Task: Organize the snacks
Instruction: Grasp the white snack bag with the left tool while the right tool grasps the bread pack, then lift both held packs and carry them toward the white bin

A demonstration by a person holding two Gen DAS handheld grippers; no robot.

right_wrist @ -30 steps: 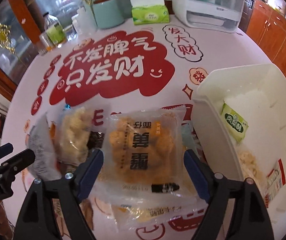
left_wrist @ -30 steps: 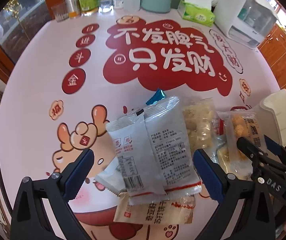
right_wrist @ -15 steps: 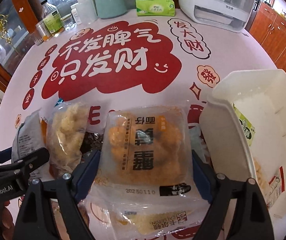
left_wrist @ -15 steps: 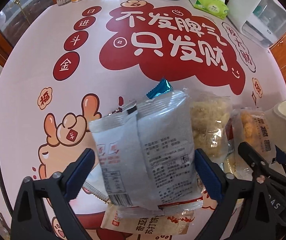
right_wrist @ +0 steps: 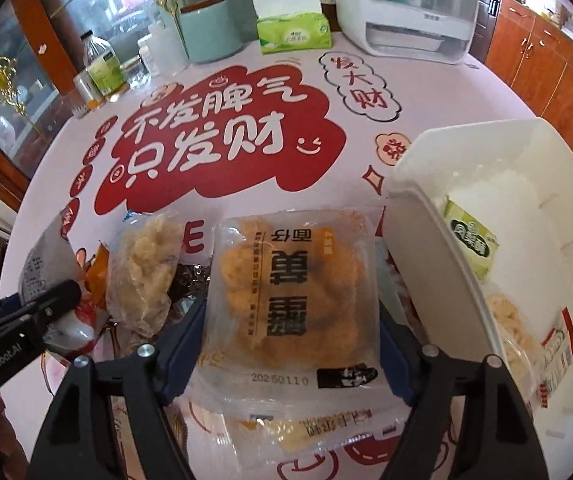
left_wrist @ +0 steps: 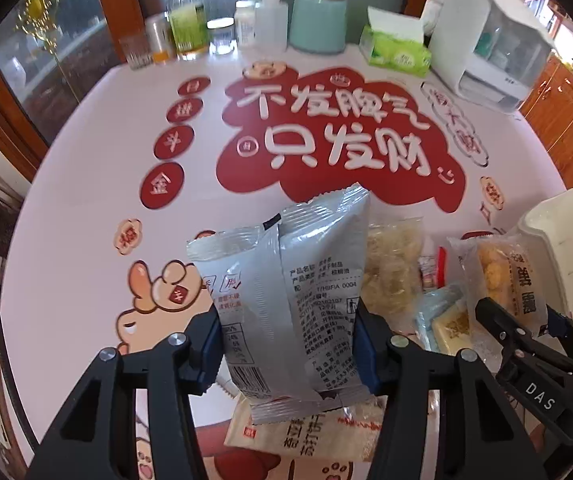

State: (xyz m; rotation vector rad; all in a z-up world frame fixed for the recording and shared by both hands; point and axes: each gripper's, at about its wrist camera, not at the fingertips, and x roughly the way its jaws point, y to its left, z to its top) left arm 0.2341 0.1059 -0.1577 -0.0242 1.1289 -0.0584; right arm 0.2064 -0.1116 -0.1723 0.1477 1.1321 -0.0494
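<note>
Right wrist view alone shows inside the white plastic bin point(right_wrist: 418, 240) at 3 o'clock, where a green snack packet point(right_wrist: 471, 240) lies. Left wrist view shows only its rim. The left gripper point(left_wrist: 288, 344) clamps a silver foil snack bag point(left_wrist: 286, 300), raised above the table point(left_wrist: 86, 184). The right gripper point(right_wrist: 292, 344) presses both sides of a clear packet of orange puffs point(right_wrist: 294, 288); whether it's lifted is unclear. Packets beneath are partly hidden.

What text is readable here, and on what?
"不发脾气 只发财": tablecloth banner.
"发大财": tablecloth, right edge.
"20250110": clear pastry pack in the right gripper.
"DAS": right gripper body.
"GenRobot.AI": left gripper body.
Silver pack fine print: too small.
</note>
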